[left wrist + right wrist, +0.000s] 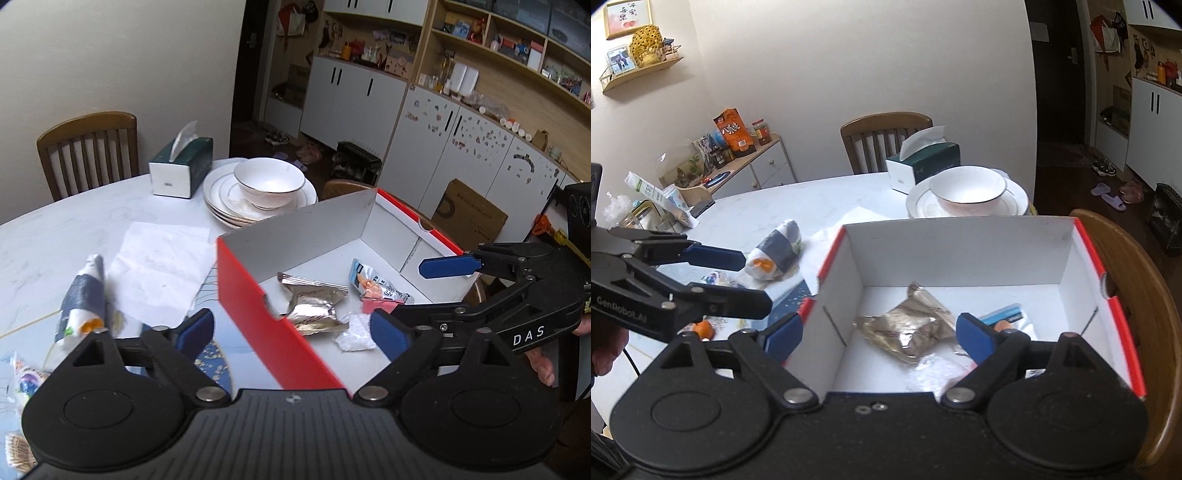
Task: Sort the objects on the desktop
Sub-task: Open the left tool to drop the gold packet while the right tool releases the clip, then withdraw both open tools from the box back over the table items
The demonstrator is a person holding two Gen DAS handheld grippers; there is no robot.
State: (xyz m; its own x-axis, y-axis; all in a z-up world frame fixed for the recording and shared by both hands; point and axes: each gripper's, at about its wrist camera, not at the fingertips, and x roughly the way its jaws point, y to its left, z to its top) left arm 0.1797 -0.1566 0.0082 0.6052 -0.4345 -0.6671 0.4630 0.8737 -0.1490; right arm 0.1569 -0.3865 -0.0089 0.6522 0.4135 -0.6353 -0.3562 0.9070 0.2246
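Both grippers stand open and empty above a red-edged white cardboard box (960, 254) on the white marble table (55, 229). The left gripper (291, 330) straddles the box's near red wall; the right gripper (879, 334) hangs over its floor. Inside lie a crumpled silver foil wrapper (908, 328) and, at its three o'clock, a blue-and-white snack packet (373, 282). At the box's nine o'clock a rolled grey-and-white wrapper (83, 299) lies on the table.
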